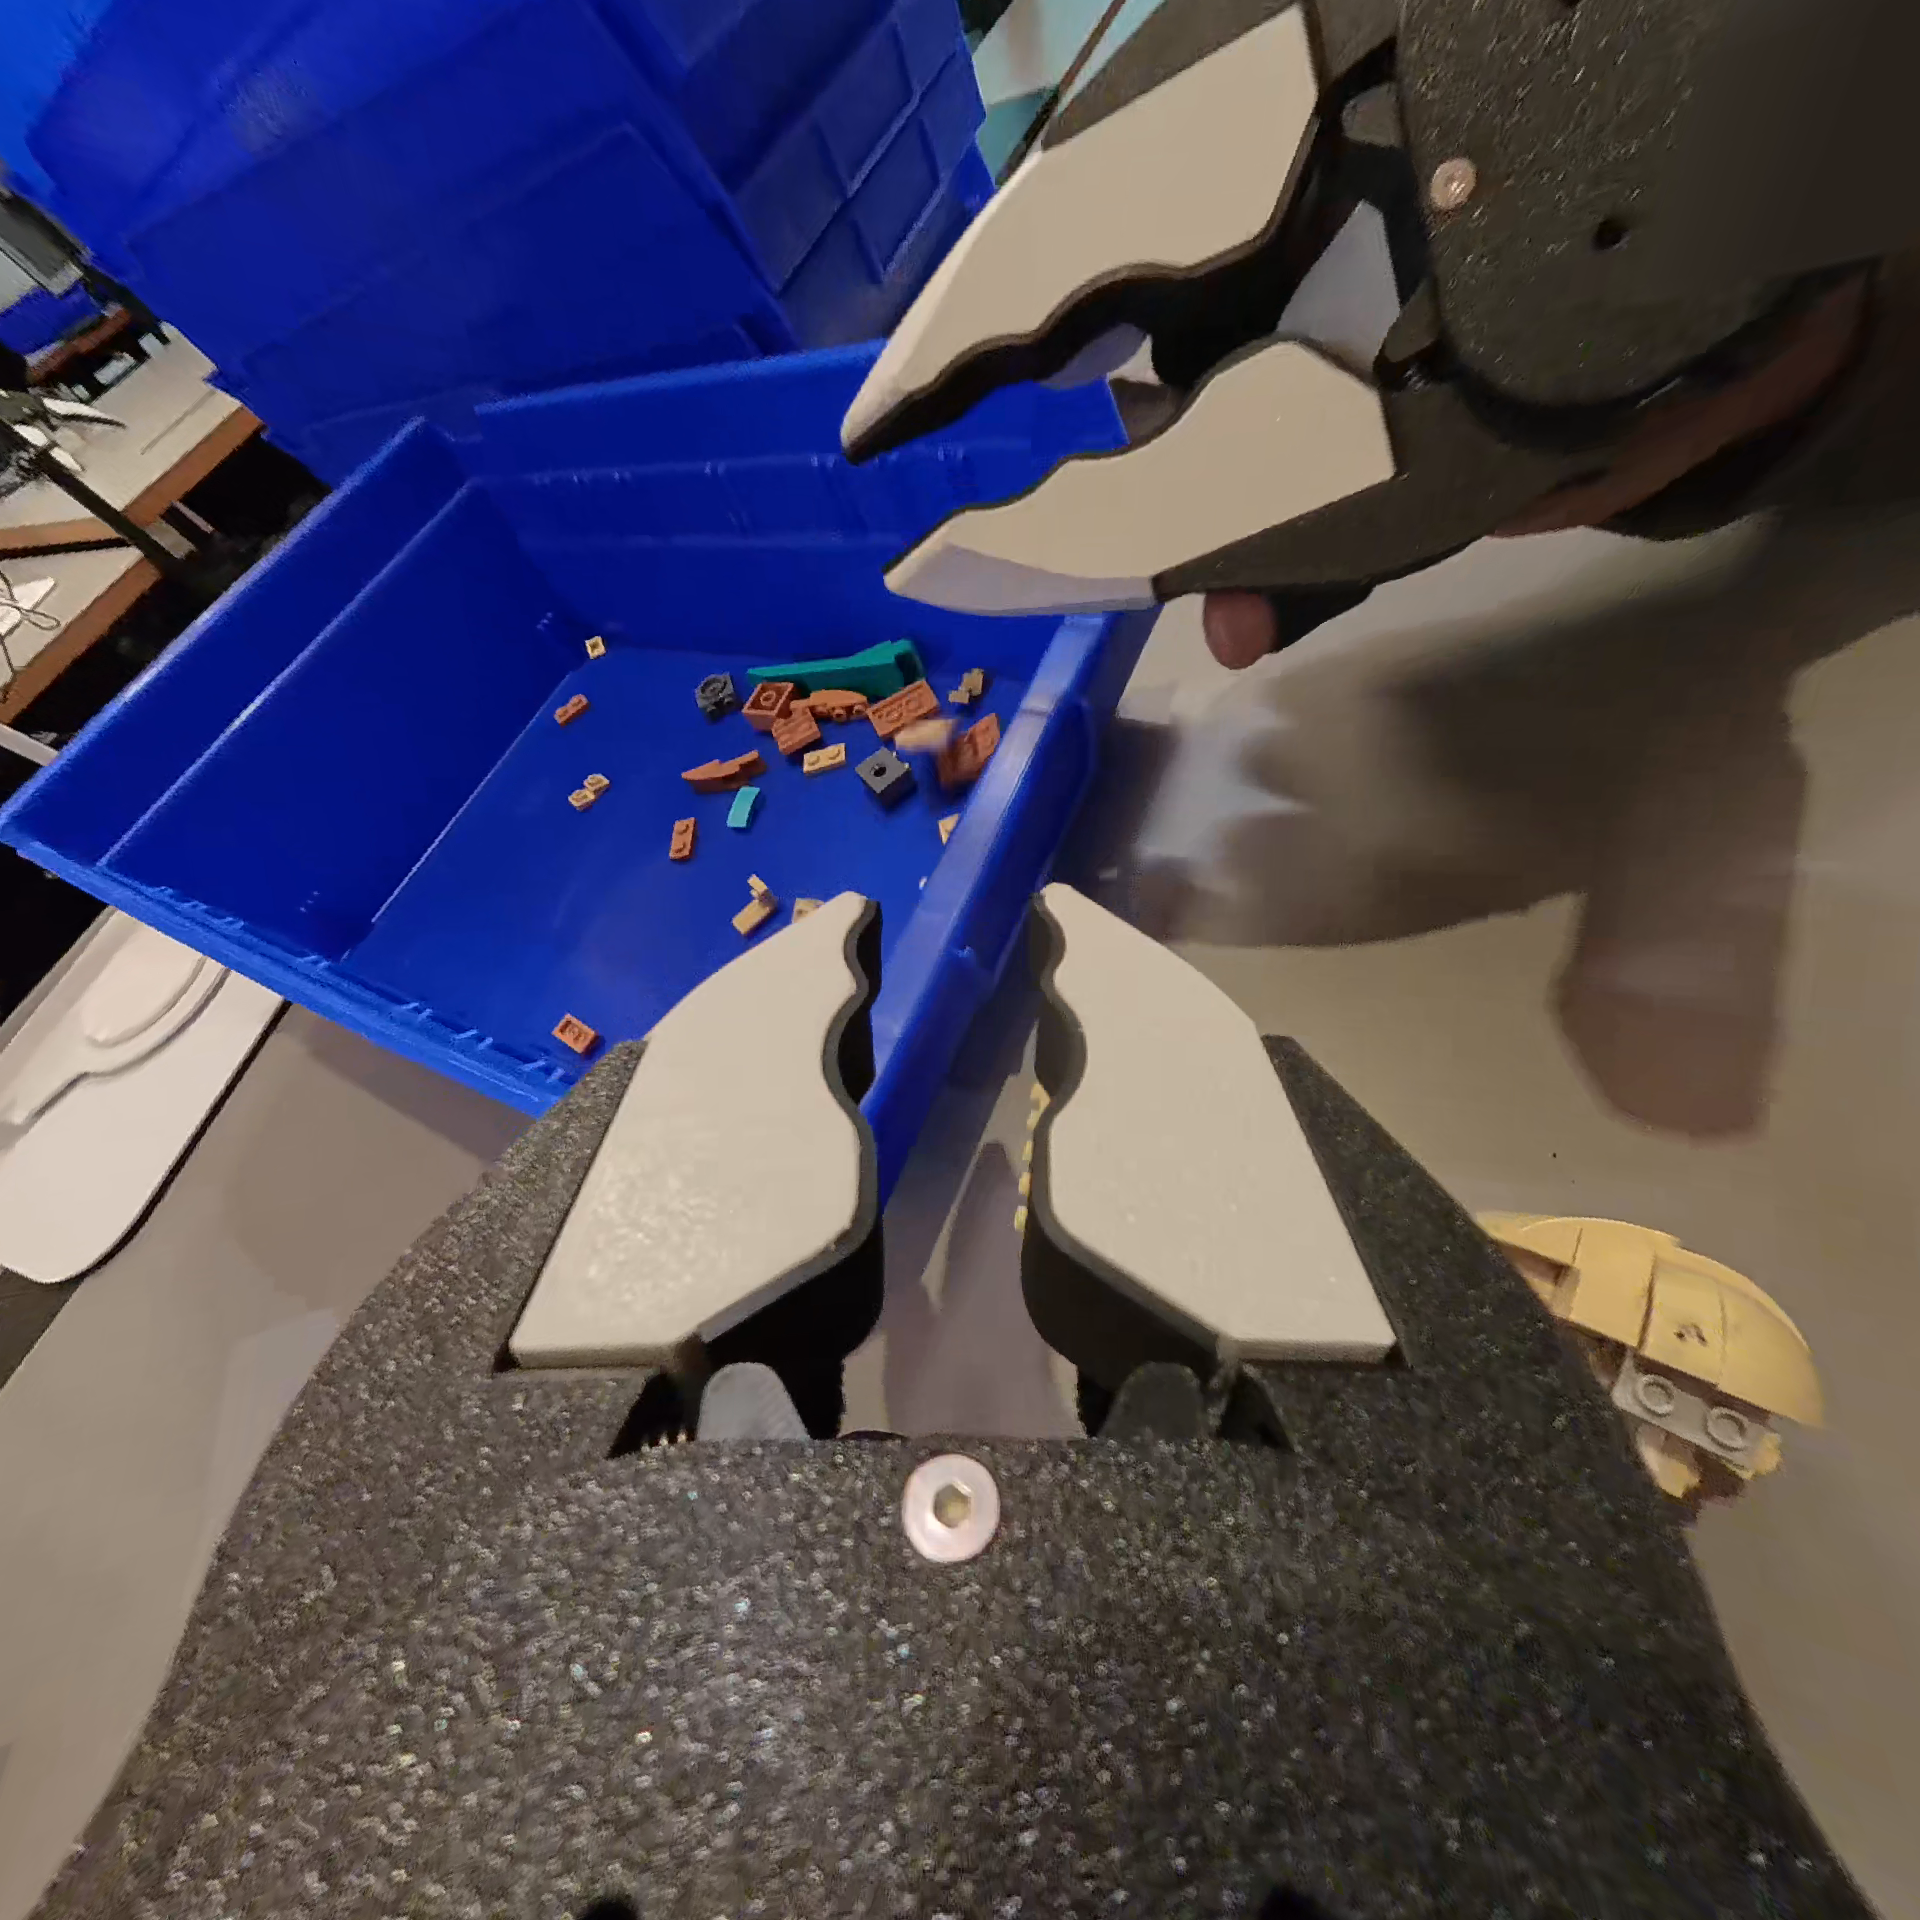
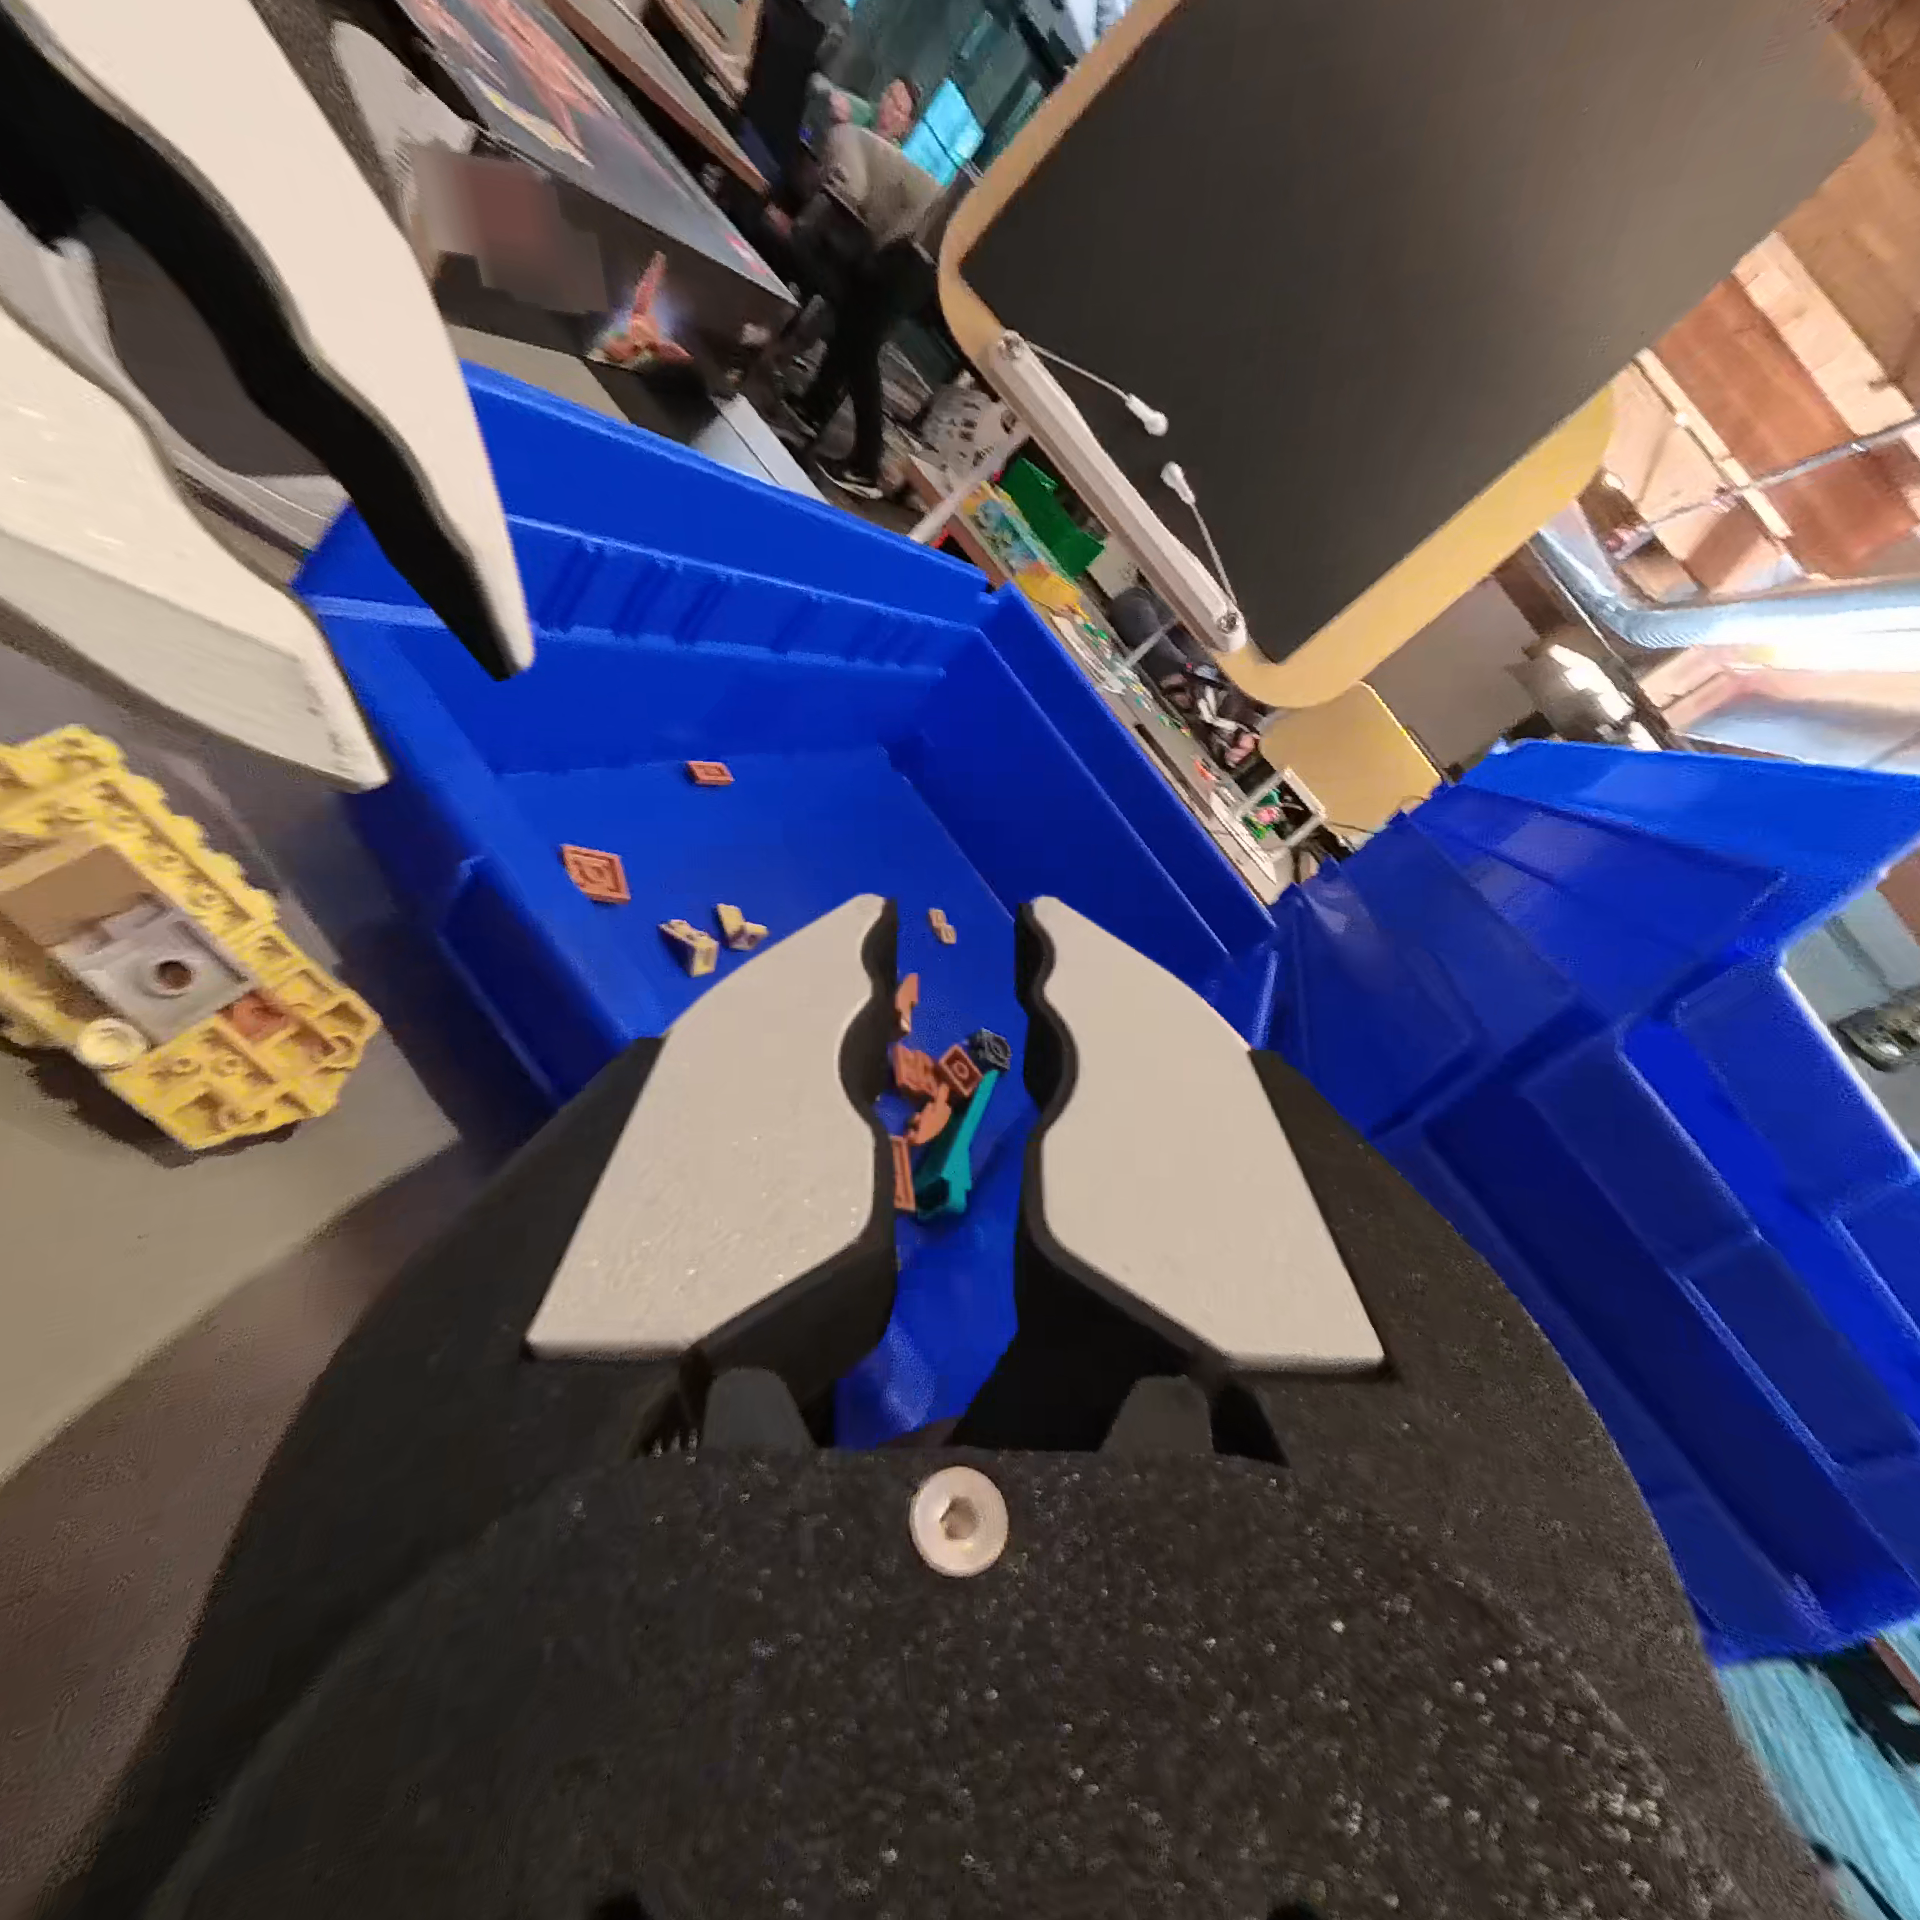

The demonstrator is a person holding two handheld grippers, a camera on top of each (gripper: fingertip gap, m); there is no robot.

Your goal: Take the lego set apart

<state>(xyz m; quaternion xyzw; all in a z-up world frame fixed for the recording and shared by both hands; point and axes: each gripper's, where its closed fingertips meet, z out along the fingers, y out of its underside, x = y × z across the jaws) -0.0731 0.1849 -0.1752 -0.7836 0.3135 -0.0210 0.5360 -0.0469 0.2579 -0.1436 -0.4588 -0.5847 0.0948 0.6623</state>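
Observation:
A blue bin (image 1: 312, 727) on the grey table holds several loose brown, tan, dark grey and teal bricks, among them a teal wedge (image 1: 831, 670). My left gripper (image 1: 956, 914) is open and empty, its fingers either side of the bin's near right rim. My right gripper (image 1: 878, 509) hovers open and empty above the bricks, and a small tan piece (image 1: 925, 735) looks blurred just below it. In the right wrist view the right gripper (image 2: 956, 914) is open over the bin (image 2: 727, 644) and the teal wedge (image 2: 951, 1143). The left gripper (image 2: 426, 717) shows at the upper left.
A yellow and tan brick build (image 1: 1662, 1320) lies on the table beside the bin; it also shows in the right wrist view (image 2: 156, 966). More blue bins (image 1: 468, 208) stand stacked behind and to the side (image 2: 1662, 1039). A chair (image 2: 1351, 312) stands beyond. My right fingertips sit around 9 cm from my left ones.

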